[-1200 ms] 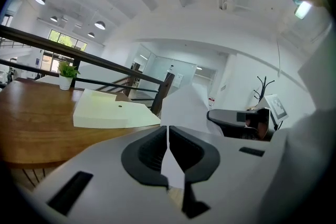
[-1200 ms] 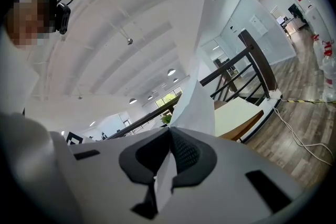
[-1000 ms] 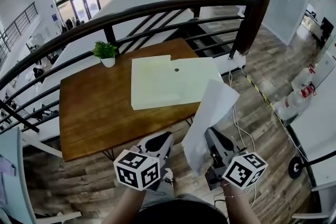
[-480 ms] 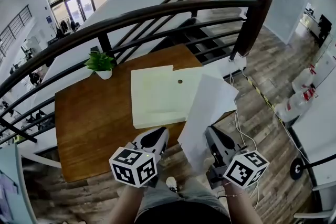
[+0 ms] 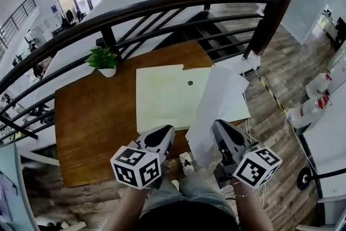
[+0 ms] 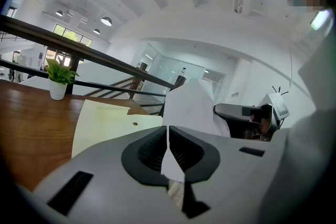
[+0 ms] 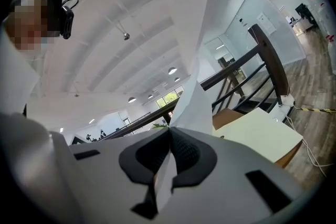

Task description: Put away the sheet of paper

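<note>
The right tool [image 5: 224,135] is still pinching the sheet of paper [image 5: 213,111], which is edging closer over the folder [image 5: 162,97] at frame centre; the left tool [image 5: 161,140] is idling shut, lower left; filing seems near.

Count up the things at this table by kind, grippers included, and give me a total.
Sheet of paper: 1
Cream folder: 1
Potted plant: 1
Wooden table: 1
Grippers: 2, the left gripper and the right gripper
Total: 6
</note>
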The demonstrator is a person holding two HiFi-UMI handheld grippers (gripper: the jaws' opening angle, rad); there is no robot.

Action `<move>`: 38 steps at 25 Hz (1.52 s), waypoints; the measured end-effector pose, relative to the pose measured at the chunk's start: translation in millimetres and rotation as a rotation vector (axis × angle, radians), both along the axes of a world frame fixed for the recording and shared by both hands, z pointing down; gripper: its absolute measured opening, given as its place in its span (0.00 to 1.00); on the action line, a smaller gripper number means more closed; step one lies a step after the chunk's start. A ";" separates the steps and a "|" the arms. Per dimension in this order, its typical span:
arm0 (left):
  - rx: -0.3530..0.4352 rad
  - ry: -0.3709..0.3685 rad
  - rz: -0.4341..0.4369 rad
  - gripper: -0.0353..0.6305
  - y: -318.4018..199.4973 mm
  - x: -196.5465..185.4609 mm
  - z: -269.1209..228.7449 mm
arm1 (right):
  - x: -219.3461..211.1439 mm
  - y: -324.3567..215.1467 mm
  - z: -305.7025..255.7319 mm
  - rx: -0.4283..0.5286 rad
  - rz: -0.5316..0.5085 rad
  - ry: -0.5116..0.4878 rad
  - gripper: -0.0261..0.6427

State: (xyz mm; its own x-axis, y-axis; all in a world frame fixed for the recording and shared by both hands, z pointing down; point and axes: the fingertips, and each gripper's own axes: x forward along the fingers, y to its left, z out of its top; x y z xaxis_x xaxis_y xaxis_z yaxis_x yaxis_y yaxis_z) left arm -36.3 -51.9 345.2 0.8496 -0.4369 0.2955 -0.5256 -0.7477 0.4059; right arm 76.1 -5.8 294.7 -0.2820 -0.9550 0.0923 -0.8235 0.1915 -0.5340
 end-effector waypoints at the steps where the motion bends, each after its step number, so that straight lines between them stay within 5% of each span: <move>1: -0.003 -0.002 0.001 0.09 -4.7 2.7 0.1 | 1.9 -7.4 -1.5 0.000 -0.012 -0.001 0.08; 17: -0.022 -0.002 -0.078 0.09 -97.9 48.1 6.1 | 62.3 -125.0 9.7 -0.026 -0.080 -0.014 0.08; 38: -0.161 -0.065 -0.111 0.09 -128.9 68.5 59.6 | 89.2 -161.5 108.5 -0.276 -0.124 -0.029 0.08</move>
State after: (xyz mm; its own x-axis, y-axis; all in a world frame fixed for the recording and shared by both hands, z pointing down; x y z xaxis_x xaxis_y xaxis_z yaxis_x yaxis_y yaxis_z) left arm 32.2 -180.7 404.7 0.7757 -0.4693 0.4219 -0.6302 -0.6120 0.4779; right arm 165.3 -167.4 403.2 -0.4013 -0.8530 0.3336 -0.7865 0.1342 -0.6028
